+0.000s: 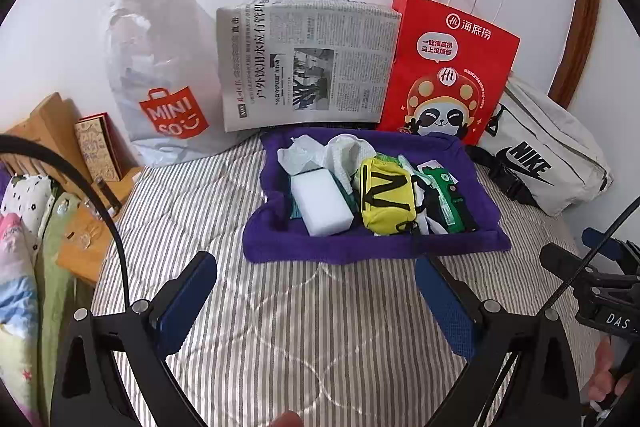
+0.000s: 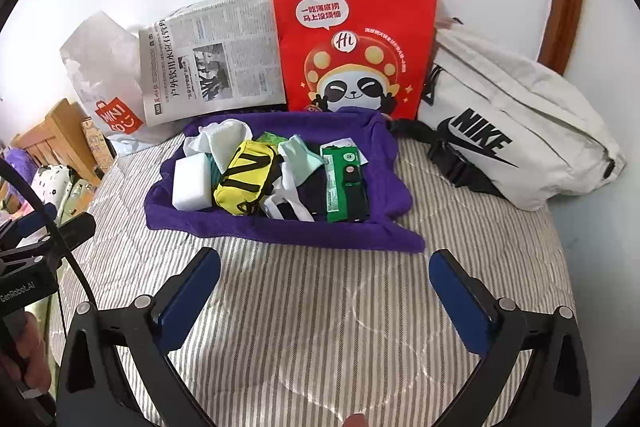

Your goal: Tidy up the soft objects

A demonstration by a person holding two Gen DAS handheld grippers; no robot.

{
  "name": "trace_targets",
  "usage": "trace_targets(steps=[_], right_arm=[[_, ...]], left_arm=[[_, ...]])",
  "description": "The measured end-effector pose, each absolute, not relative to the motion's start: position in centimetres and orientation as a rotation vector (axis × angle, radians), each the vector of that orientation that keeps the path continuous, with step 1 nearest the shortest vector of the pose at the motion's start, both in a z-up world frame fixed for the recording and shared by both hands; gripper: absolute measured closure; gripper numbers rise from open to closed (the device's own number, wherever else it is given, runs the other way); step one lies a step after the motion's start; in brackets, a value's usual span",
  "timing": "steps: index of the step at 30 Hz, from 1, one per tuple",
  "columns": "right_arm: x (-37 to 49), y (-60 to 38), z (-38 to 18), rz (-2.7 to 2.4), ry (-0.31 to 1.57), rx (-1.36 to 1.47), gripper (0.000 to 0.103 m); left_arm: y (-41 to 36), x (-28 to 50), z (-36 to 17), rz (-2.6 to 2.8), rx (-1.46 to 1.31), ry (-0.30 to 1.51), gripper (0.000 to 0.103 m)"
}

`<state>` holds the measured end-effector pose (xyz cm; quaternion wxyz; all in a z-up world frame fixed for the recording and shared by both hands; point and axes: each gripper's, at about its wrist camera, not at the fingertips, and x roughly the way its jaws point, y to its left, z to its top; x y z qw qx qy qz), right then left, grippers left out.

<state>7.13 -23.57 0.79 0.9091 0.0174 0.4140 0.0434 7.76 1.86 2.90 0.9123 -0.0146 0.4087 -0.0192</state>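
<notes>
both grippers, left gripper and right gripper, are held spread and empty over striped bedding; soft items lie piled on purple cloth ahead, so one piece should be pinched centrally.

striped bedsheet; against wall, left to right: Miniso plastic bag, folded newspaper, red paper bag, white Nike bag; wooden headboard far left

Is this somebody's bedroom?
Probably, yes. The things sit on a striped quilted mattress against a white wall, a wooden bed frame shows at the left, and flowery bedding lies beside it.
</notes>
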Motion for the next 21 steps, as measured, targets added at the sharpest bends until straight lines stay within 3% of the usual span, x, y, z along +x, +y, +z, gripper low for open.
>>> trace_targets(steps=[21], right_arm=[[4.6, -24.4, 2.7, 0.056, 0.816, 0.022, 0.000]], left_arm=[[1.0, 4.9, 5.3, -0.049, 0.000, 0.808, 0.003]])
